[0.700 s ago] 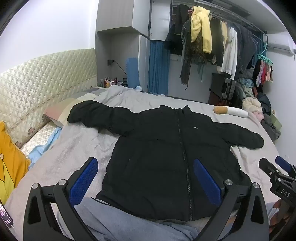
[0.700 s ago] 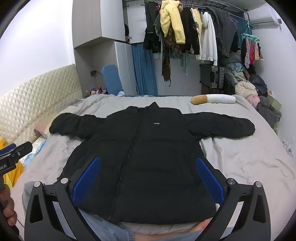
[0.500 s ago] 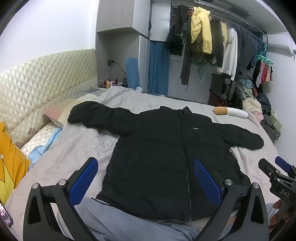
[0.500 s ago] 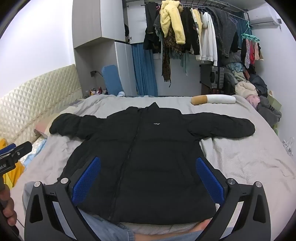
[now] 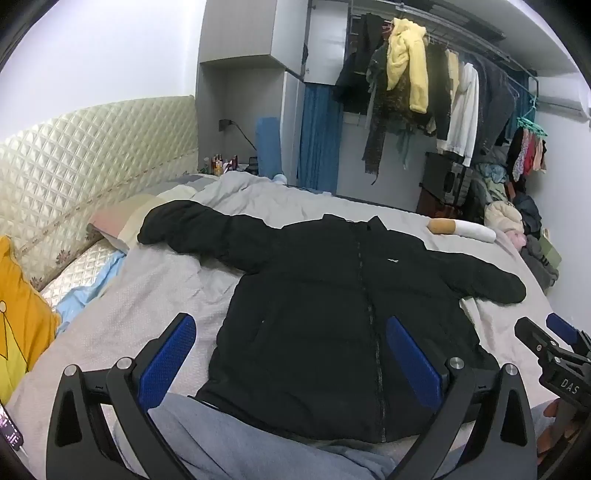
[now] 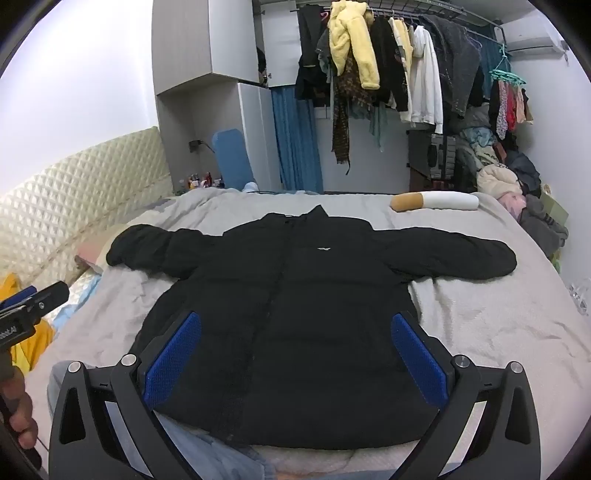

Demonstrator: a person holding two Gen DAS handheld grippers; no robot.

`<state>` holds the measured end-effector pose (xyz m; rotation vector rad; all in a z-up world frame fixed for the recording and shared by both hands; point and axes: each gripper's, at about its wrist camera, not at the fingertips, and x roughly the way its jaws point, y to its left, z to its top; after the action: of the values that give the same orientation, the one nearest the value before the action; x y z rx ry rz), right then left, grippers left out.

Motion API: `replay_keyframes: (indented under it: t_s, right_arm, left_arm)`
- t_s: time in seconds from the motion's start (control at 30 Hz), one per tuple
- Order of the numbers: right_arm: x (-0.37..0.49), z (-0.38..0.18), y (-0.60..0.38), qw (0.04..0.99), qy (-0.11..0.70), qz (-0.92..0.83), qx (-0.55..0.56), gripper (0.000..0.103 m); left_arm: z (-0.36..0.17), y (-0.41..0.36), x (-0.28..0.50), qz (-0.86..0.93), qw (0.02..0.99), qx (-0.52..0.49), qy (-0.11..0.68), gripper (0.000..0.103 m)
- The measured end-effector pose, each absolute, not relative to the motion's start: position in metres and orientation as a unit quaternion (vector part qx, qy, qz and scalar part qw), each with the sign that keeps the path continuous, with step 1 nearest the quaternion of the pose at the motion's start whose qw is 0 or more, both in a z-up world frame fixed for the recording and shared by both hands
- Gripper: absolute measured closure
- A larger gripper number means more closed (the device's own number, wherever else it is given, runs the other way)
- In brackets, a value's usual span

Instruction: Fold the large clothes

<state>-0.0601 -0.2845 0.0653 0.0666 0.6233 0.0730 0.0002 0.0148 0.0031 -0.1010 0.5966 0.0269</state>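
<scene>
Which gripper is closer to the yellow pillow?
Left. The left gripper hovers over the jacket's side nearest the yellow pillow; the right gripper is farther across, over the jacket's middle.

One black jacket (image 6: 295, 314) lies spread on one bed (image 6: 498, 332), with two sleeves stretched out, one toward each side edge. One bolster pillow (image 6: 436, 201) sits at the far edge of the bed. One yellow cushion (image 5: 18, 317) lies by the one quilted headboard (image 5: 74, 166). Two grippers show: the left gripper (image 5: 291, 354) and the right gripper (image 6: 295, 354), each with two blue pads and open jaws. One clothes rail (image 6: 406, 11) carries many hanging garments, too crowded to count. One blue curtain (image 6: 295, 140) hangs beyond.
</scene>
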Motion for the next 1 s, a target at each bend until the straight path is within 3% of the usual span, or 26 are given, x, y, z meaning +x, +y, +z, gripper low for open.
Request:
replay_keyframes:
  t_s: [1.0]
  right_arm:
    - [-0.063, 0.065, -0.286, 0.948, 0.315, 0.029, 0.041, 0.000]
  left_arm:
    - [-0.005, 0.019, -0.006, 0.001, 0.950, -0.062, 0.307, 0.000]
